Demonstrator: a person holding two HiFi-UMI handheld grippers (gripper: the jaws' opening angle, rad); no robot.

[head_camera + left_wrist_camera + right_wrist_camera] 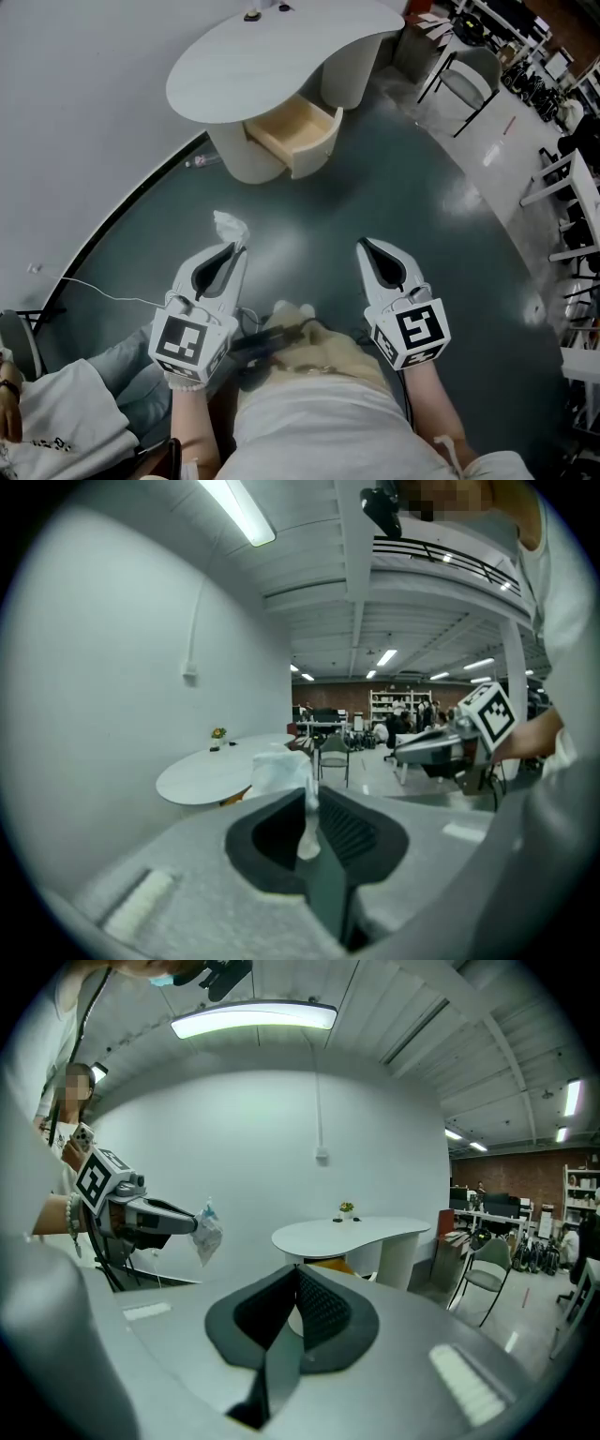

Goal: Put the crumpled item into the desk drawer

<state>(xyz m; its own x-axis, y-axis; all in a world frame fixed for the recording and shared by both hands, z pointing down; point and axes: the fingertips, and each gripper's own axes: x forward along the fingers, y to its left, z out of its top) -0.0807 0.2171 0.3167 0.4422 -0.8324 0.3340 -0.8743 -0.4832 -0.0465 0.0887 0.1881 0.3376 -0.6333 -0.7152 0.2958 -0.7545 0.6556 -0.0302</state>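
A wide workshop hall with a dark grey-green polished floor (394,225) and a curved white wall (84,75) holds one white kidney-shaped tabletop (272,56) on rounded pedestals. Everything else is best placed from it. Under its front edge a pale wooden drawer (295,131) stands pulled open and looks bare inside. A grey metal-framed chair (469,80) sits off to the tabletop's right. Well short of the tabletop, on the open floor side and near the person's body, both tools are held side by side and aimed towards the drawer. The white left tongs (230,246) are clamped on a crumpled white item (228,225), a thin scrunched wad of what looks like tissue or film. It is caught by a lower fold, so most of it puffs out past the tips. The white right tongs (366,246) are closed tip to tip with nothing between them. The wad therefore hangs in the air well apart from the drawer and roughly in line with its open mouth. It looks very light, soft and easily squashed, with no risk of breaking. It could slip or snag if pinched only by a loose corner, so the present hold on a bunched fold seems the sound one. Being so light, it may cling to the pads on release instead of dropping cleanly.
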